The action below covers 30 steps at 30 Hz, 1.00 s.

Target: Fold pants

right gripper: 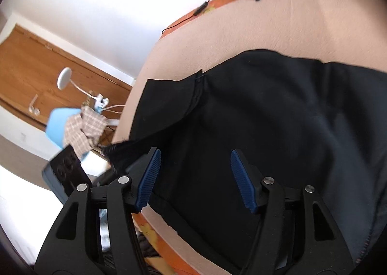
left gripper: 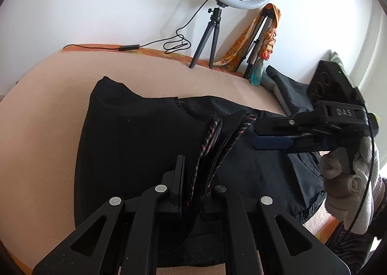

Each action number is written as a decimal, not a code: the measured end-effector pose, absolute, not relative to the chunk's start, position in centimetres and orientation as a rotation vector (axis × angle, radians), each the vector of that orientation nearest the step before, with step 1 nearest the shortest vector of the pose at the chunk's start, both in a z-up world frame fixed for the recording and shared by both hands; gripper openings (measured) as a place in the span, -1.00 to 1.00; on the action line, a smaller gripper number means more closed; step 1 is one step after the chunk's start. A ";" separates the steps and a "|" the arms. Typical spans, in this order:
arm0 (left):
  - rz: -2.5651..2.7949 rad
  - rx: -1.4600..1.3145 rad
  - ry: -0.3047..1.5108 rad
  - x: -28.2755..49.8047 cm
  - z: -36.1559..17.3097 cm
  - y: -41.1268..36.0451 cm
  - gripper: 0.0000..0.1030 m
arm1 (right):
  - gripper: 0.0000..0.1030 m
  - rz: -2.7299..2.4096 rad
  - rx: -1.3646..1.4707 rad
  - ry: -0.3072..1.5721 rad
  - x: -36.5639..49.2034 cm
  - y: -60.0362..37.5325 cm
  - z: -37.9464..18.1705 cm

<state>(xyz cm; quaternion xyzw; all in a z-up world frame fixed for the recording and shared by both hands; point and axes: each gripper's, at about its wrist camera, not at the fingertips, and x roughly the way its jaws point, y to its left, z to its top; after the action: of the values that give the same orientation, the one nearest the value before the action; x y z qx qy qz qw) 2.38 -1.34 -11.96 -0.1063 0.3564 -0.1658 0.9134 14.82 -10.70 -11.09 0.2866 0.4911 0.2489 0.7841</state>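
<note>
Our left claw point(left gripper: 193, 178) pinches the pants point(left gripper: 135, 134) hem at twelve o'clock; our right claw point(right gripper: 194, 180) gapes above them, its view alone showing a door point(right gripper: 36, 66).

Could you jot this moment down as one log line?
left tongs: shut on pants hem | right tongs: open over pants | surface: pink bed

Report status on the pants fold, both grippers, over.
Left hand-held gripper shut on pants edge, lifted. Right hand-held gripper open above the cloth, nothing held. Pants partly folded on pink bed cover. Nothing in the way.
</note>
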 end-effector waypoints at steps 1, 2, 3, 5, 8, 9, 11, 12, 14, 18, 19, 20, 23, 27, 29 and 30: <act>-0.348 -0.220 0.727 2.3 -11.8 -1.6 -0.87 | 0.25 0.555 0.655 1.073 15.4 -10.5 -11.6; -0.356 -0.220 0.723 2.2 -11.7 -1.9 -0.87 | 0.25 0.575 0.698 1.090 16.0 -10.3 -12.1; -0.367 -0.215 0.722 2.1 -11.6 -2.1 -0.87 | 0.25 0.586 0.737 1.106 16.5 -10.1 -12.7; -0.381 -0.202 0.722 2.1 -11.6 -2.8 -0.87 | 0.25 0.585 0.768 1.121 17.4 -9.7 -13.6; -0.400 -0.172 0.737 2.1 -11.9 -3.7 -0.87 | 0.25 0.565 0.815 1.119 18.1 -9.9 -14.5; -0.408 -0.163 0.744 2.1 -12.1 -4.1 -0.87 | 0.25 0.563 0.859 1.116 18.3 -10.3 -14.9; -0.417 -0.128 0.751 2.0 -12.3 -4.7 -0.87 | 0.25 0.565 0.916 1.104 18.3 -10.9 -15.2; -0.421 -0.115 0.753 2.1 -12.4 -5.0 -0.87 | 0.25 0.568 0.948 1.095 18.3 -11.2 -15.4; -0.426 -0.109 0.753 1.9 -12.5 -5.3 -0.87 | 0.24 0.567 0.962 1.092 18.1 -11.5 -15.3; -0.432 -0.102 0.750 1.6 -12.5 -5.8 -0.87 | 0.25 0.551 0.883 1.128 17.8 -10.5 -14.8; -0.434 -0.100 0.747 1.6 -12.4 -5.9 -0.87 | 0.25 0.549 0.868 1.138 17.8 -10.1 -14.9; -0.438 -0.100 0.740 1.4 -12.3 -6.1 -0.87 | 0.24 0.545 0.847 1.151 17.9 -9.6 -15.0; -0.441 -0.090 0.714 1.0 -11.8 -6.5 -0.87 | 0.14 0.538 0.822 1.169 17.8 -8.5 -15.2; -0.459 -0.082 0.711 0.6 -11.7 -6.9 -0.87 | -0.60 0.555 0.837 1.155 17.5 -8.1 -14.6; -0.468 -0.078 0.723 0.6 -11.8 -7.3 -0.87 | -0.82 0.514 0.762 1.130 17.5 -7.8 -13.8; -0.471 -0.074 0.731 0.7 -11.8 -7.6 -0.87 | -0.83 0.503 0.729 1.112 17.4 -7.6 -13.4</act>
<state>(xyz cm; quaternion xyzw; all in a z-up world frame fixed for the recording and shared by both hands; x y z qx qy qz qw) 0.71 -7.55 -11.80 -0.0360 0.3540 -0.2282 0.9063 17.44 -7.62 -13.38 0.3347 0.5104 0.2310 0.7577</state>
